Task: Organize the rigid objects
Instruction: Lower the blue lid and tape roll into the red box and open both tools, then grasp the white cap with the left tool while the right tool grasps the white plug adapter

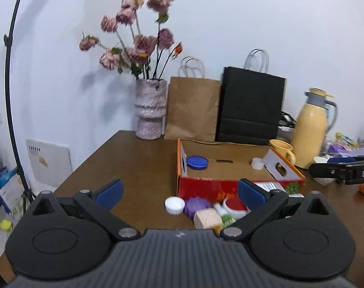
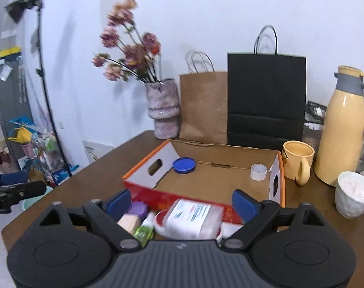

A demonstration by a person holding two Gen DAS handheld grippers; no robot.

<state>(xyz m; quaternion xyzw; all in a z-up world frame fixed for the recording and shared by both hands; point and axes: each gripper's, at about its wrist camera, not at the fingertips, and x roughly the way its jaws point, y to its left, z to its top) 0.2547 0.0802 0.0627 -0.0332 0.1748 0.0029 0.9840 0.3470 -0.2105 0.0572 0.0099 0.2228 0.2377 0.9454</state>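
A shallow cardboard box with red front wall holds a blue lid and a small white cap. In front of it lies a pile: a white cap, a purple round piece, a beige block, a red-and-white lid, a green-labelled bottle and a clear plastic container. My left gripper is open above the pile. My right gripper is open, with the plastic container between its fingers, not gripped.
At the table's back stand a vase of dried flowers, a brown paper bag and a black bag. A yellow mug, a yellow thermos and a white cup stand right of the box.
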